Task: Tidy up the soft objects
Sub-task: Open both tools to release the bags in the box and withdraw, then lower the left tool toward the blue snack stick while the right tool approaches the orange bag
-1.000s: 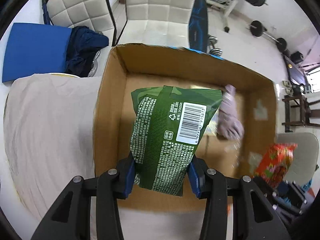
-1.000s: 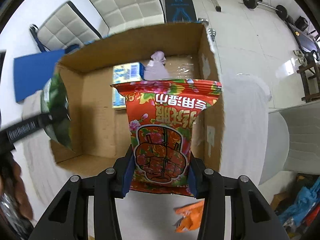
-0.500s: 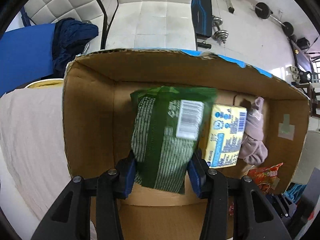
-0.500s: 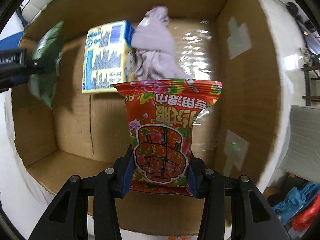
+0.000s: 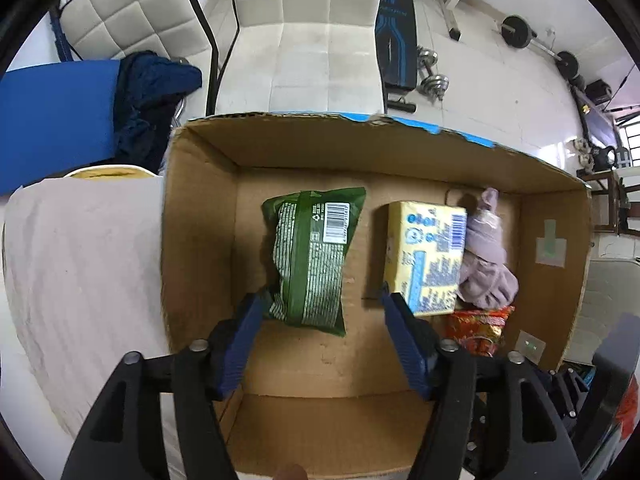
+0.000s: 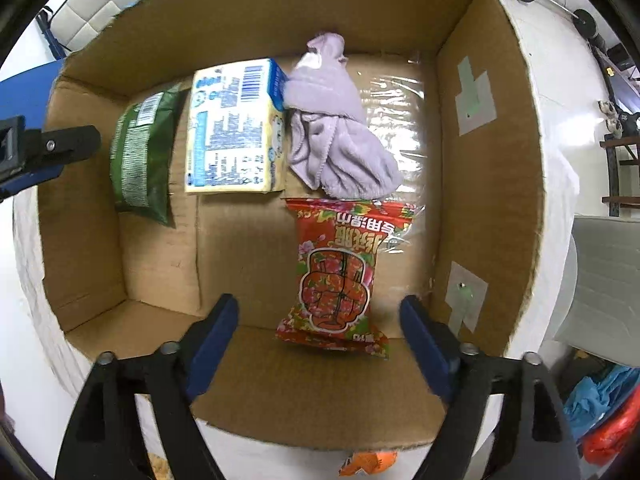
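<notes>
Right gripper (image 6: 318, 316) hangs over the near edge of the cardboard box (image 6: 486, 168), jaws spread wide and empty — the red snack packet (image 6: 340, 276) lies flat on the floor between them, likely just let go. Left gripper (image 5: 322, 314) matches it, jaws apart, with the green packet (image 5: 312, 256) lying free just beyond its left pad. Further in, the yellow tissue pack (image 6: 236, 128) sits between green packet and the lilac cloth (image 6: 336, 136), which is bunched toward the far wall — a tidy row, leaving floor space near.
</notes>
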The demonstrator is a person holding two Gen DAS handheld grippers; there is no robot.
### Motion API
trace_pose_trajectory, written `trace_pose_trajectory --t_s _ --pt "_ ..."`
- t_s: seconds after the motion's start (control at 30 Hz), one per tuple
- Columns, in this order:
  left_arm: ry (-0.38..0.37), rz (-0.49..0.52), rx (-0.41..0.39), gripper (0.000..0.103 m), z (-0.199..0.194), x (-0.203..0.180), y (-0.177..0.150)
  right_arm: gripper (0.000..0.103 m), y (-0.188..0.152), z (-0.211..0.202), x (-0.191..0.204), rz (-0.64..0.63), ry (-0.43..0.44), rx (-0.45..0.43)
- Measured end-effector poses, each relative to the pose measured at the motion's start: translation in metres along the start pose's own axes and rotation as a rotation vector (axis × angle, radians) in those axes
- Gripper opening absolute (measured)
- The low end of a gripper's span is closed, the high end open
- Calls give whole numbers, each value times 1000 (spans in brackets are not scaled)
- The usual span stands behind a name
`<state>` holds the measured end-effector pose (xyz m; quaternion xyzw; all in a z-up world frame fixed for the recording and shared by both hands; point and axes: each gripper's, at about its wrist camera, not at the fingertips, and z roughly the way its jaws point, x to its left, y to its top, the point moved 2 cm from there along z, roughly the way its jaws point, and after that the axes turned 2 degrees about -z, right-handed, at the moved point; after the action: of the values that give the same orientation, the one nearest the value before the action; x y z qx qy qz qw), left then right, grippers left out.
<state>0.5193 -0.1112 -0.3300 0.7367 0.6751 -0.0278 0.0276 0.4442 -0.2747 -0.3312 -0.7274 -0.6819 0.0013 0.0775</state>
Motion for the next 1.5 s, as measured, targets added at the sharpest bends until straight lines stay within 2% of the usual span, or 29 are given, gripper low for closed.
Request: trace_pose_trajectory --t_s 0.1,0.17,0.33,0.6,0.8,1.03,1.23,1.5 --pt "-5 8 -50 80 -12 2 -16 93 -4 -4 2 -2 -9 -24" --pt "14 14 -82 91 -19 4 -28 102 -9 -11 4 -5 -15 -51" --pt "23 25 -147 102 -42 9 -57 103 -28 -38 5 -8 -12 -100" --pt "18 32 -246 102 -96 6 -110 103 -73 -89 12 -31 19 -198" --pt "91 59 -301 102 -131 0 -160 103 -125 -119 9 -46 22 -244" --pt "79 57 -295 102 -142 3 -213 103 -185 -117 -14 -29 26 -210" --pt "102 40 -190 102 -115 13 -249 103 -228 -91 -37 -1 19 -120" --pt "119 49 -77 102 -66 16 -275 103 -249 -38 -60 64 11 -24"
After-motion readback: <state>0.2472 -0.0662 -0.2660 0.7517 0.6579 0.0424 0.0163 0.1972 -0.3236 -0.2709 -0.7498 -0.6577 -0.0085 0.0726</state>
